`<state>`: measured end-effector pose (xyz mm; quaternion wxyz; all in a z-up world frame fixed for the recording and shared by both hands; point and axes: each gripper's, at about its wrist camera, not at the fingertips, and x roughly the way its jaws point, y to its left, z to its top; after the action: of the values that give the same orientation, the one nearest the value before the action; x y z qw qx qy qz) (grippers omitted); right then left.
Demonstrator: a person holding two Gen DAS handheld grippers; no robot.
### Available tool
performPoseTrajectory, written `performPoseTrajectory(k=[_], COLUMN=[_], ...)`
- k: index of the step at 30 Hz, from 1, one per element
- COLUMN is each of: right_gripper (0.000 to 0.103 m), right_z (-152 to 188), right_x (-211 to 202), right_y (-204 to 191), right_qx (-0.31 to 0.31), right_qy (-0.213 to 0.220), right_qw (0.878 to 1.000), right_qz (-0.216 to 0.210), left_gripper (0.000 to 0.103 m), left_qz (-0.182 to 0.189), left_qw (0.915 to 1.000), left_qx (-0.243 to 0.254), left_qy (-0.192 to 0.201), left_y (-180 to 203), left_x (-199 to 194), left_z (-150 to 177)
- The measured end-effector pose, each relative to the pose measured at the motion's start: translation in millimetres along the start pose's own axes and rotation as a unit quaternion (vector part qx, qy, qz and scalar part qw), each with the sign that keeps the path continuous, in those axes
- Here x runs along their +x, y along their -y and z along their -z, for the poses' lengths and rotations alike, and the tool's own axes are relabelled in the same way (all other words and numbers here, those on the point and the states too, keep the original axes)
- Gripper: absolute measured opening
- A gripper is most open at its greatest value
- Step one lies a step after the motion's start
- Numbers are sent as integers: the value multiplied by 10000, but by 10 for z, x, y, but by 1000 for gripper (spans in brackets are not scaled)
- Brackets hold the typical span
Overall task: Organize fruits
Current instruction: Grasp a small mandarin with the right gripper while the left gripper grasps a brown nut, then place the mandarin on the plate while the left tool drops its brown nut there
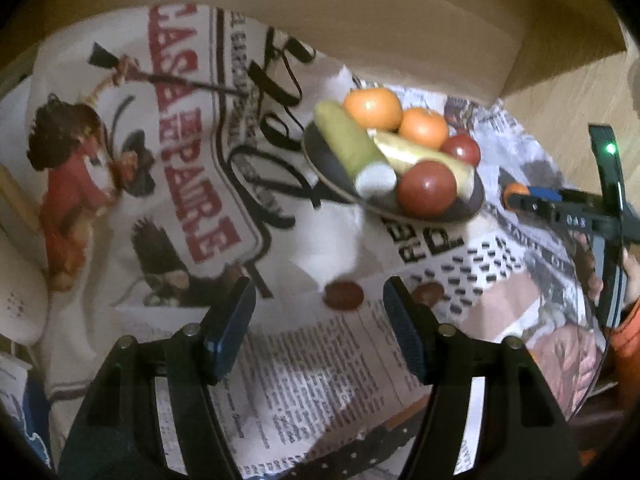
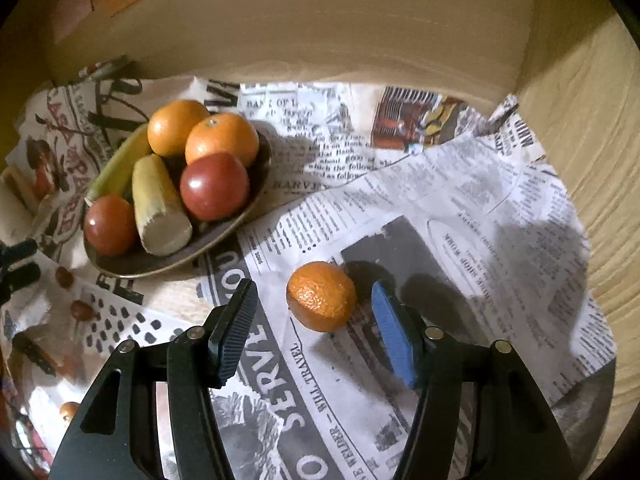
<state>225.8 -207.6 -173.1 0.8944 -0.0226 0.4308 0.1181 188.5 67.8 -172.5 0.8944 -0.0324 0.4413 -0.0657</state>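
A dark plate (image 2: 176, 266) holds two oranges (image 2: 222, 140), two red round fruits (image 2: 214, 186) and two long pale-green pieces (image 2: 160, 208). A loose mandarin (image 2: 321, 296) lies on the newspaper between my right gripper's (image 2: 316, 320) fingers. That gripper is open: the blue pad sits close beside the mandarin and the other finger stands well clear. My left gripper (image 1: 318, 320) is open over the paper, with a small brown fruit (image 1: 343, 295) lying just beyond its fingertips. The plate (image 1: 320, 168) is farther off in that view, with the right gripper (image 1: 528, 198) to its right.
Newspaper sheets (image 2: 460, 208) cover the round table. More small brown fruits (image 2: 82, 310) lie on the paper left of the plate in the right wrist view. A beige wall (image 2: 320, 32) runs behind the table, and wooden floor (image 2: 592, 160) shows to the right.
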Motion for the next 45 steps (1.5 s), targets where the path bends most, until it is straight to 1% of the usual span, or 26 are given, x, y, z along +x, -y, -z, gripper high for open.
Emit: performPoseTrajectory(k=[2,4,8,10,11,13,21,27,34,38,42,45], right_gripper=[41,35,35,34,34,34,34,34,35,35,34,35], right_z=[7,15,26,30,25,23,-14,-114,-232,-305,-384,-452], right_x=[50,84,62,12,-19,-103,-356,-431,-495,-528,-529,-498], right_y=[0,-3,-7,-35,-51,-94,-355,-524,-674,-750,-808,-847], right_qx=[11,-15,-27,-74,-82,-102,-363,-538,-640,-713,-761,-853], right_qy=[-69,-87,5,84,129,224,542,777,987,1122,1214,1245], right_qw=[10000,10000,10000,9999,9998,9996,9970,9938,9903,9881,9865,9859], right_qz=[-51,-30,-56,-74,-90,-161,-414,-582,-747,-778,-790,-719], left_gripper=[63,56,45,37,35,25,25,25,25,25,25,25], left_qz=[21,43,47,32,30,-17,-4,49,131,84,140,121], left_qw=[10000,9998,9994,9993,9992,9993,9995,9990,9967,9959,9960,9960], left_qx=[57,147,285,309,310,330,303,345,411,399,360,348], left_qy=[-40,-86,-184,-215,-232,-195,-65,289,682,812,806,809], left_y=[25,71,130,135,128,129,111,151,245,300,337,356], left_x=[33,81,195,258,276,292,202,-16,-163,-141,-56,12], left_z=[32,42,32,5,4,0,-34,-230,-503,-677,-815,-917])
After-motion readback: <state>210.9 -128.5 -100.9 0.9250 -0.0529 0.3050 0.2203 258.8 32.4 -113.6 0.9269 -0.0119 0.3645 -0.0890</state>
